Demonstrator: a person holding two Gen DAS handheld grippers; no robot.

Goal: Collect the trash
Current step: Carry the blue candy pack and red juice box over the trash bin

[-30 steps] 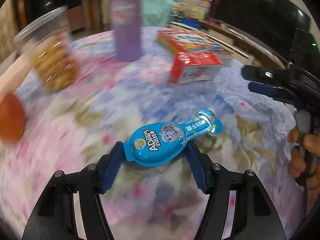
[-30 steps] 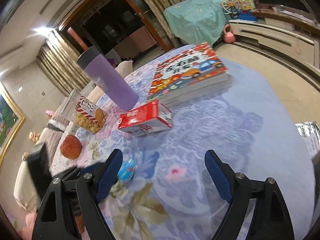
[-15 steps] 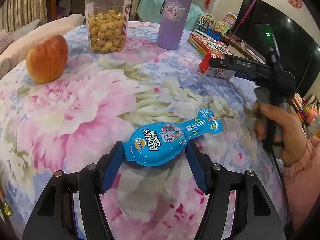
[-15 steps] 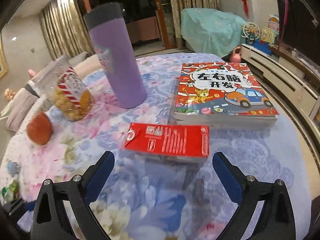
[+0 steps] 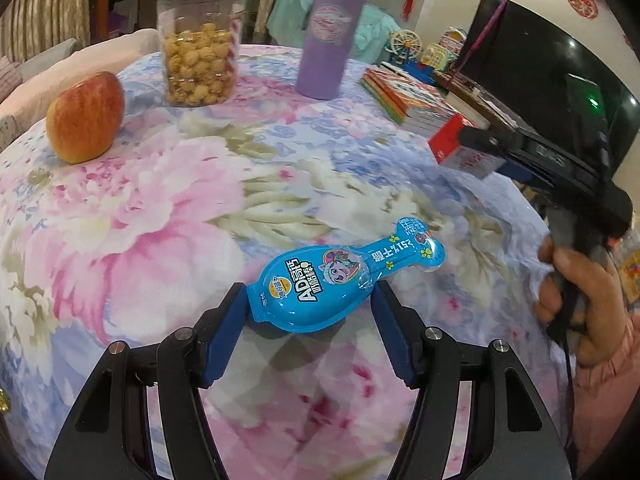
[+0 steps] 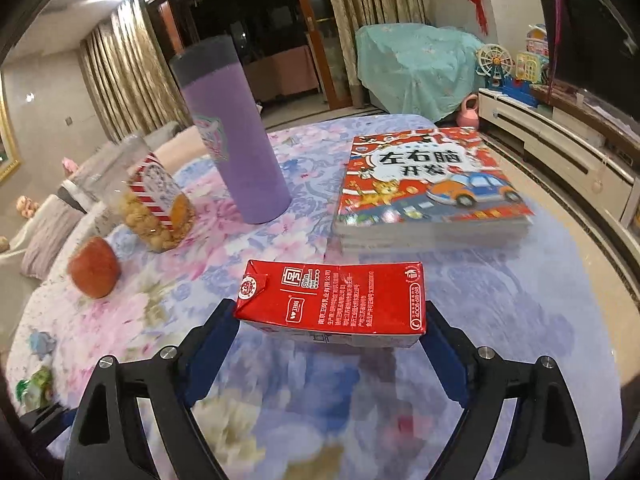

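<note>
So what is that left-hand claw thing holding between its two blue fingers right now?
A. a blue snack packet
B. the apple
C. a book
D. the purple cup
A: in the left view the blue snack packet sits pinched between the fingers of the left gripper, while the apple, the purple cup and the books stand farther back on the table.

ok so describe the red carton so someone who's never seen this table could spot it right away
On the round table under the floral cloth, look at the near side, just in front of the stack of picture books. The red carton lies flat on its side there, between the tips of the right tongs. It is the only plain red box with white print; the books are larger and covered in cartoons.
</note>
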